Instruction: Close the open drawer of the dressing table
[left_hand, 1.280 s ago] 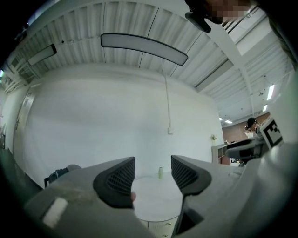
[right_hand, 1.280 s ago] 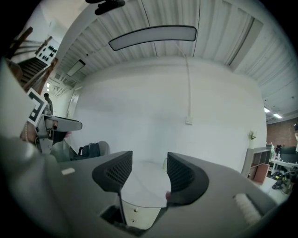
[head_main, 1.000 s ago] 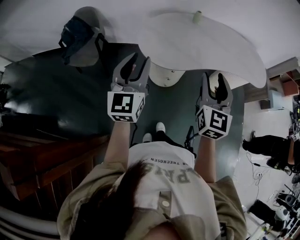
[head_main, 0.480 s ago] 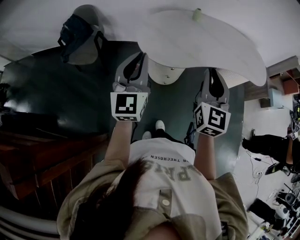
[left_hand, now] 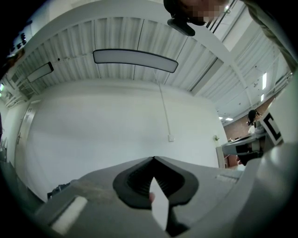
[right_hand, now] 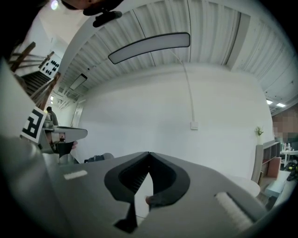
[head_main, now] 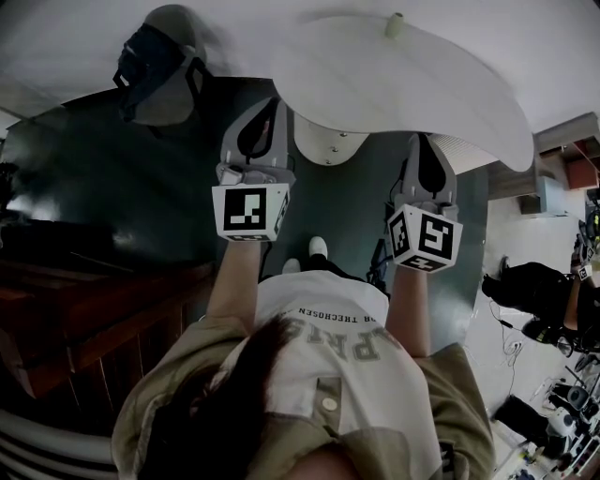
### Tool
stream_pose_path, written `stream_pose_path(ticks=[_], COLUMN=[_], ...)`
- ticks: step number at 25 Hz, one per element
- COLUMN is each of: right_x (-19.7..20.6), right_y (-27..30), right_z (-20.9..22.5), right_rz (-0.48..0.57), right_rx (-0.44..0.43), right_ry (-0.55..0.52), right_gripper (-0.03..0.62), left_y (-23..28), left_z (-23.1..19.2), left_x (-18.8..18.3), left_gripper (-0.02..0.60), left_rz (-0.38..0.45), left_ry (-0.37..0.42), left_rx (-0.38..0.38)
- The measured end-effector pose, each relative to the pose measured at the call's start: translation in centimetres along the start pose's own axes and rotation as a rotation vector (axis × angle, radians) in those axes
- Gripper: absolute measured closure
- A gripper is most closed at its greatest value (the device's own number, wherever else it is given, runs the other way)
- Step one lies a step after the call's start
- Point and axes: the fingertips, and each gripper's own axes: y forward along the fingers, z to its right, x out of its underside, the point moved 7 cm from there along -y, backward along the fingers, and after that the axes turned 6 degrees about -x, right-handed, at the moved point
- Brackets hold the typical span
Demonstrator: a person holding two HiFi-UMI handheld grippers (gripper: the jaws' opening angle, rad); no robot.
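Observation:
The white dressing table has a curved top that spans the upper part of the head view. Under its front edge a rounded white drawer front with small knobs sticks out toward me. My left gripper is level and points at the table just left of that drawer, clear of it. My right gripper points at the table to the drawer's right. Both are shut and hold nothing. In the gripper views the left gripper and right gripper have their jaws together against a bare white wall.
A chair with a dark bag stands at the table's left end. Dark wooden furniture lines the left side. A small pale object stands on the table top. Another person and cables are at the right on a pale floor.
The jaws of both grippers have gone from spread apart to shut. Both hands have stayed almost where they were in front of the table.

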Motion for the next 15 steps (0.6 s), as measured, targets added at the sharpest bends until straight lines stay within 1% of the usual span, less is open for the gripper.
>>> stream_pose_path(ticks=[4,11,15], right_x=[-0.3,-1.0,-1.6], right_y=[0.3,0.4,0.1], right_z=[0.0,0.5,0.4], right_rz=[0.017,0.062,0.097], right_rx=[0.013,0.044,0.055], right_ry=[-0.010,-0.030,-0.088], right_gripper=[0.586,0.586,0.589], left_y=[0.2,0.4,0.4], left_z=[0.0,0.3,0.4], left_x=[-0.3,-0.3,-0.4], left_gripper=[0.572,0.573,0.574], left_rz=[0.010,0.001,0.003], left_ry=[0.002,-0.013,-0.028], left_rx=[0.001,0.008,-0.001])
